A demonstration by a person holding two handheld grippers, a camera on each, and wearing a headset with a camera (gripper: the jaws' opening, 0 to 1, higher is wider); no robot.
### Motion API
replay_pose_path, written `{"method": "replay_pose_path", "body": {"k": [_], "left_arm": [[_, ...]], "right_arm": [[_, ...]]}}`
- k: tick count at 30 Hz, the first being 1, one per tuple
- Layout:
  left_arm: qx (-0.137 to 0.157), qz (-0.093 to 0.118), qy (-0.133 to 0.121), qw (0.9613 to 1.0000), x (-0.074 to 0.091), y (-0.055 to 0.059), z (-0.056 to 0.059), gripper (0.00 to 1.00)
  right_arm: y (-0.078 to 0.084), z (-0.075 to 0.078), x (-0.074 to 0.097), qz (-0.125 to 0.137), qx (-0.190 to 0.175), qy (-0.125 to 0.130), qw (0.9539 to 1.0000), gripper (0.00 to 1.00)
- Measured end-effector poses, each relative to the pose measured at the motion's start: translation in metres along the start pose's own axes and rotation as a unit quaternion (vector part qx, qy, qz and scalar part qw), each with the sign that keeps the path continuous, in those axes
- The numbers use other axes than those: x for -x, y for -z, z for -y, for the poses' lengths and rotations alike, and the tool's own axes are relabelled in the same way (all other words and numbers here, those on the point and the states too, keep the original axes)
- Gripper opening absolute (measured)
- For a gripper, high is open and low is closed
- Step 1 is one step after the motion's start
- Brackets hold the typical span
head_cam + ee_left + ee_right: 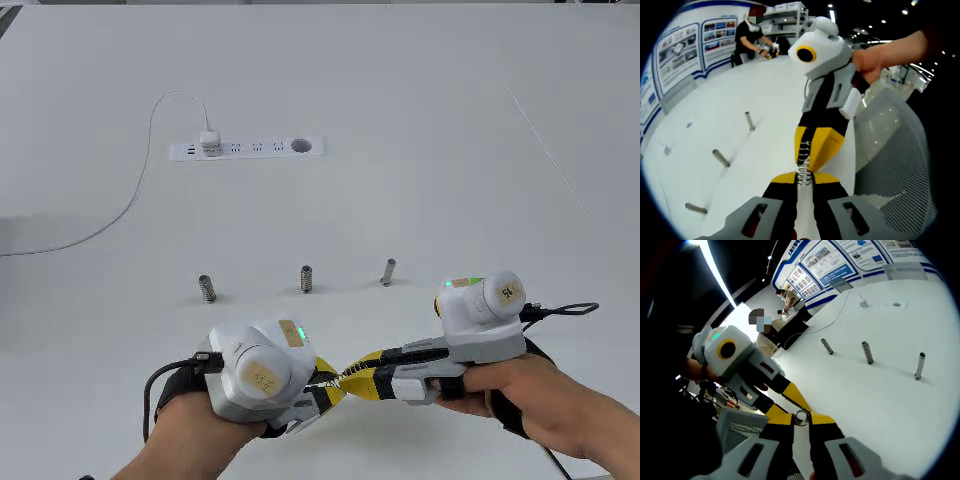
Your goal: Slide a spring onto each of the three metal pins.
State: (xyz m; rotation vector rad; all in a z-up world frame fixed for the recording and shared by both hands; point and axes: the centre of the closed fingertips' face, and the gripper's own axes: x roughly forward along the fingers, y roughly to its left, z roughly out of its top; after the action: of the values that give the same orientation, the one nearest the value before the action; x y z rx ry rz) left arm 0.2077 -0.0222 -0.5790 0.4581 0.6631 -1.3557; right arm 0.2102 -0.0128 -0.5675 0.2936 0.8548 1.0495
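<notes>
Jaws of left gripper (322, 393) and right gripper (366, 380) pinch 1 spring (345, 376); 2 sprung pins (207, 288), 1 bare pin (388, 271).

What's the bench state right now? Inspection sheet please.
Surface: white table.
Job's things: left pin and middle pin carry springs; right pin is bare; third spring is held above the table.
Clutter: power strip with white charger, beyond the pins.
Grippers: left claw and right claw each shut on one end of the third spring.
Cables: white cable runs left from the charger; black leads on both grippers.
Surroundings: person at another bench; wall posters; mesh chair back.
</notes>
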Motion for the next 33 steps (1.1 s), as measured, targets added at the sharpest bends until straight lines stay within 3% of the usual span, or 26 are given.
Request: {"method": "replay_pose_path", "body": {"k": [10,17,23,28,33], "left_arm": [[-0.012,0.008,0.016,0.9998,0.001,-0.006,0.001,0.10],[-0.031,0.022,0.042,0.9984,0.003,-0.011,0.005,0.10],[-0.040,0.034,0.065,0.9965,0.005,-0.015,0.009,0.10],[-0.040,0.042,0.081,0.9950,0.006,-0.018,0.011,0.10],[-0.035,0.047,0.086,0.9946,0.006,-0.018,0.011,0.10]], "right_arm": [[-0.003,-0.001,0.002,-0.037,0.047,-0.002,0.9982,0.13],[-0.003,-0.006,0.005,-0.068,0.084,-0.020,0.9939,0.13],[-0.005,-0.013,0.007,-0.101,0.127,-0.040,0.9858,0.13],[-0.004,-0.015,0.009,-0.133,0.186,-0.052,0.9722,0.13],[-0.004,-0.017,0.009,-0.139,0.208,-0.053,0.9668,0.12]]}}
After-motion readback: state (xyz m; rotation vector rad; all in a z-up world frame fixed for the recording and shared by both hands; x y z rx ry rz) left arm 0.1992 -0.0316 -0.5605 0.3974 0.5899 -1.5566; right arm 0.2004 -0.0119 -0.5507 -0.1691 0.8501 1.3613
